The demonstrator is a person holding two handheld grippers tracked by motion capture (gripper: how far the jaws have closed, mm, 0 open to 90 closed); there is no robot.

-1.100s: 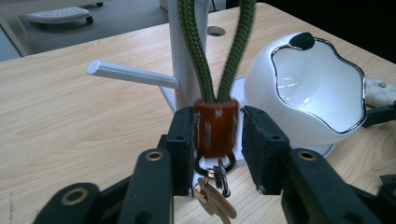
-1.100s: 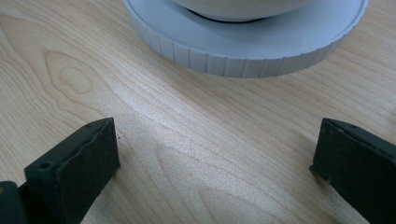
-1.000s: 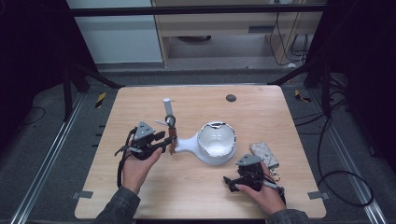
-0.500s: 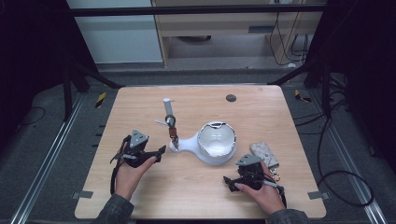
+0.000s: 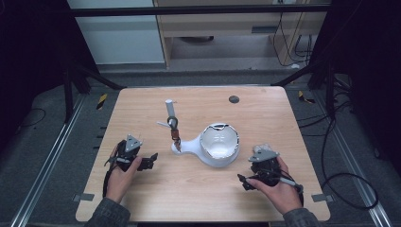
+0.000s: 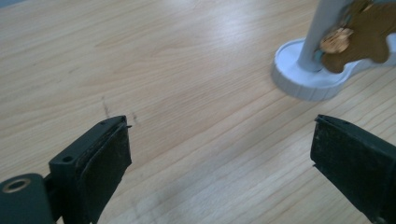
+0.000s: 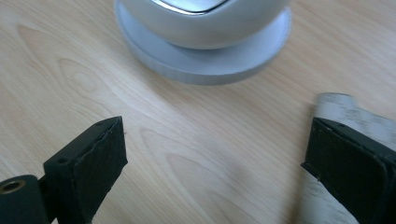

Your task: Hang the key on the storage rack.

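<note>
A white stand (image 5: 189, 146) sits mid-table, with a silver-lined bowl (image 5: 219, 144) on a round base (image 7: 205, 60) and an upright post (image 5: 170, 111). A brown leather keyring (image 5: 175, 134) hangs on the post, seen close as the keyring (image 6: 362, 42) above the post's foot (image 6: 303, 77). My left gripper (image 5: 150, 160) rests low to the left of the post; its jaws (image 6: 219, 154) have just been opening and stand open over bare wood. My right gripper (image 5: 243, 182) sits near the bowl's right; its jaws (image 7: 215, 158) have just closed a little but remain open with nothing between them.
A pale patterned object (image 7: 341, 109) lies on the wood just beyond my right gripper's right jaw. A small dark round spot (image 5: 233, 99) marks the tabletop (image 5: 265, 118) toward the far edge. Dark frames and cables surround the table.
My left gripper has let go at the post, drawn back toward the near left and sunk, with the keyring left hanging. My right hand has risen slightly.
</note>
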